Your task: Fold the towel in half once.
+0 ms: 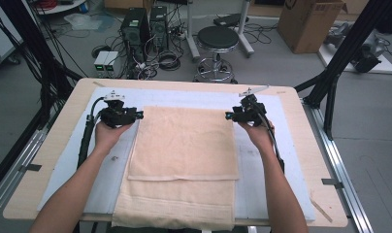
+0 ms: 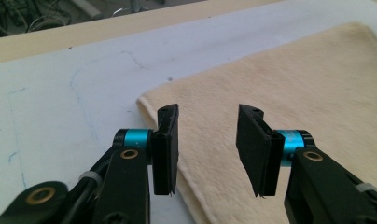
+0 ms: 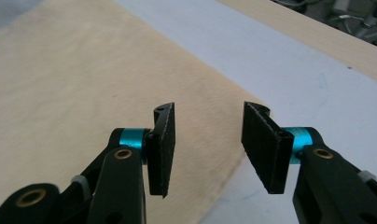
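With the towel (image 1: 183, 145) folded once (more folds likely remain), both the left hand-held gripper (image 2: 207, 140) and the right hand-held gripper (image 3: 209, 142) gape empty at its far corners

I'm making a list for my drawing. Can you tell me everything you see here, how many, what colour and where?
towel: 1, cream, folded over itself in the middle of the mat, near end hanging at the table's near edge
mat: 1, pale blue-white, spread over the table top
table: 1, light wood
stool: 1, black seat, chrome base, on the floor beyond the table
computer towers: 2, black, on the floor beyond the table, cables around them
cardboard box: 1, brown, floor at far right
left gripper: 1, black with turquoise rings, open at the towel's far left corner
right gripper: 1, black with turquoise rings, open at the towel's far right corner
forearms: 2, coming in from the near edge
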### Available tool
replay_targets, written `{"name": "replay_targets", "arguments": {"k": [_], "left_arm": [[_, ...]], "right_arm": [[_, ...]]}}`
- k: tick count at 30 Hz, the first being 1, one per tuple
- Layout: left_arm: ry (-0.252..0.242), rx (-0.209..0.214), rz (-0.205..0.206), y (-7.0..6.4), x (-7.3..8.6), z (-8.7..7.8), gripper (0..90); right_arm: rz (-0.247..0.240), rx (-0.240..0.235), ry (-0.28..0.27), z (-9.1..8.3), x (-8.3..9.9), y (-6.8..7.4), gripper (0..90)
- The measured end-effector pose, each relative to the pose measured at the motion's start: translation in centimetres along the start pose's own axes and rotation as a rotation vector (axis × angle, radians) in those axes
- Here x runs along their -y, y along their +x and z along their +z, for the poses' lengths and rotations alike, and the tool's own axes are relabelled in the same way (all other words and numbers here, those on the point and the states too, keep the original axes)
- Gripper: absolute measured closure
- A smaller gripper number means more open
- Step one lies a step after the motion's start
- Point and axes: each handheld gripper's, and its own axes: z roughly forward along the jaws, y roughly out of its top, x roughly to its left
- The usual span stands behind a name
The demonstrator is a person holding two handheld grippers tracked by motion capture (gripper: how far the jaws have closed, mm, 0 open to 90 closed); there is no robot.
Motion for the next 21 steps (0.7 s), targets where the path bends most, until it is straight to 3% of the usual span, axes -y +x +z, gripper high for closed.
{"name": "replay_targets", "arguments": {"k": [4,9,12,14,21], "left_arm": [[-0.039,0.047,0.037,-1.4,1.3,-2.0,56.4],[-0.032,0.106,0.104,-3.2,3.5,-4.3,53.1],[-0.031,0.122,0.14,-4.4,4.8,-5.5,51.4],[-0.043,0.129,0.142,-5.0,5.8,-6.1,49.9],[-0.023,0.181,0.198,-6.7,8.0,-8.2,43.8]], "right_arm": [[-0.026,-0.055,-0.031,-1.5,1.7,1.8,51.8],[-0.088,-0.115,-0.05,-3.0,4.2,4.5,49.7],[-0.096,-0.176,-0.006,-3.5,5.1,5.9,45.5],[-0.128,-0.157,-0.073,-4.1,6.0,7.1,45.7],[-0.174,-0.206,-0.073,-4.9,8.5,9.6,44.3]]}}
